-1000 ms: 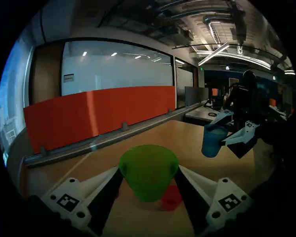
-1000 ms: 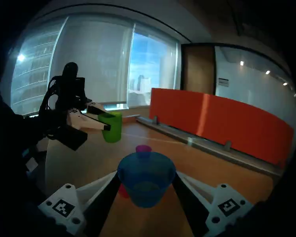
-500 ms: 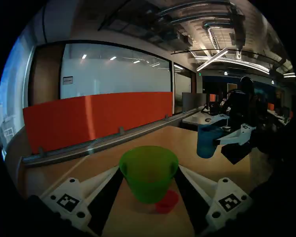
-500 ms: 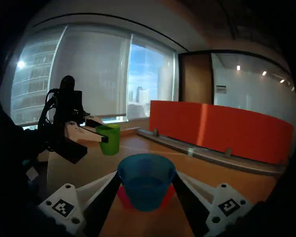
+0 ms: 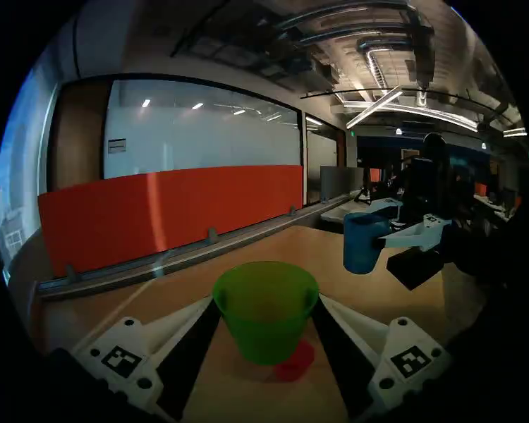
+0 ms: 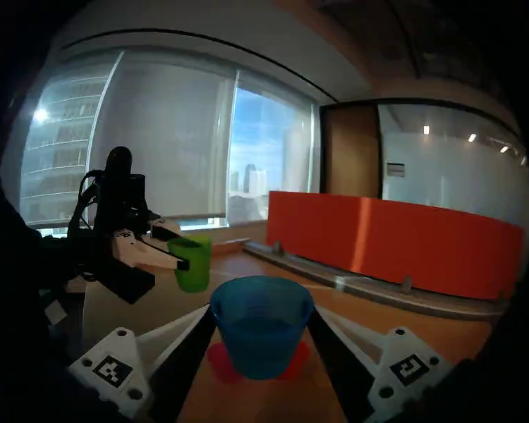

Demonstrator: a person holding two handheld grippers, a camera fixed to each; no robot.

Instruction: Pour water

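**Two hand-held grippers, each clamped on an upright cup above a wooden table.**

Nearest in the left gripper view, the left gripper (image 5: 266, 304) presses both fingers against a green cup (image 5: 266, 323), held clear of the table (image 5: 314, 243). A small red object (image 5: 294, 361) lies on the surface just beneath the cup. In the right gripper view, the right gripper (image 6: 262, 310) grasps a blue cup (image 6: 262, 340) the same way; whether it holds water cannot be told. The two cups are well apart across the table. A grey rail (image 5: 187, 250) runs along the far table edge, backed by an orange partition (image 5: 173, 208). Beyond stand a frosted glass wall (image 5: 201, 134), a wooden door (image 6: 349, 151) and shaded windows (image 6: 271, 162), with strip lights (image 5: 374, 107) overhead.
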